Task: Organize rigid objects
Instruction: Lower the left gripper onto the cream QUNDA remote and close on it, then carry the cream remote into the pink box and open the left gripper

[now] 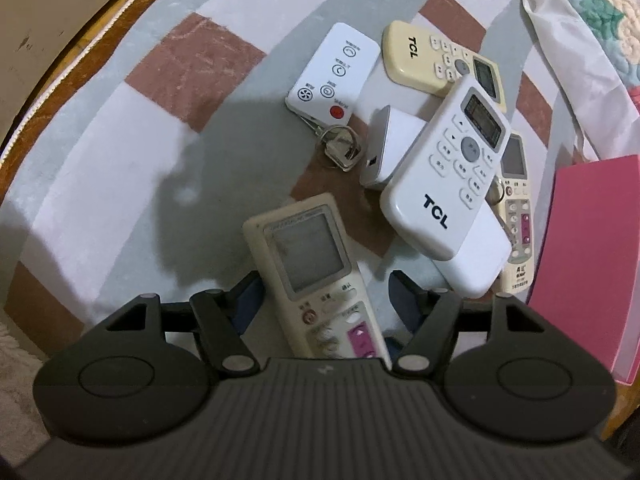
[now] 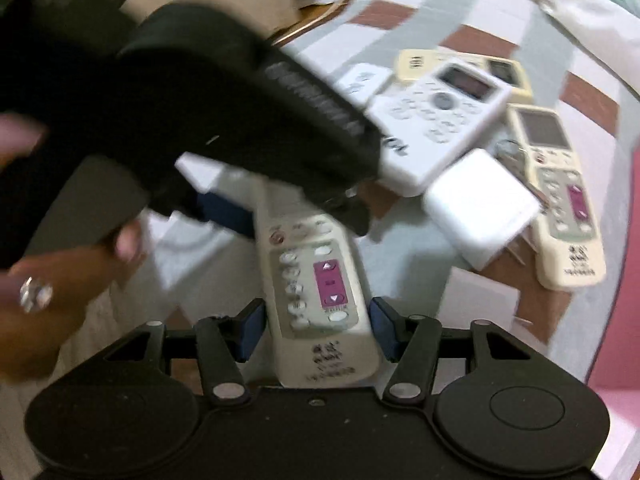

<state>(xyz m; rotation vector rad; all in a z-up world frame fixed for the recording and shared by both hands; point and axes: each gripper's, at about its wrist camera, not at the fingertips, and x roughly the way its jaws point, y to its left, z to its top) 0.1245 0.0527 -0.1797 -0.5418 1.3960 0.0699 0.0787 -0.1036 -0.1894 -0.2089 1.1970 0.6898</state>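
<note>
A cream remote with a grey screen and a purple button panel lies on the checked sheet, and both grippers are on it. My left gripper points steeply down over the screen half, its blue pads at the two long edges. In the right wrist view that left gripper crosses the picture, blurred, astride the same remote. My right gripper clasps the remote's bottom end, with a pad on each side.
Just beyond lies a cluster: a white TCL remote, a yellowed TCL remote, a flat white remote, keys, a white block and another cream remote. A pink box stands right. A ringed hand holds the left gripper.
</note>
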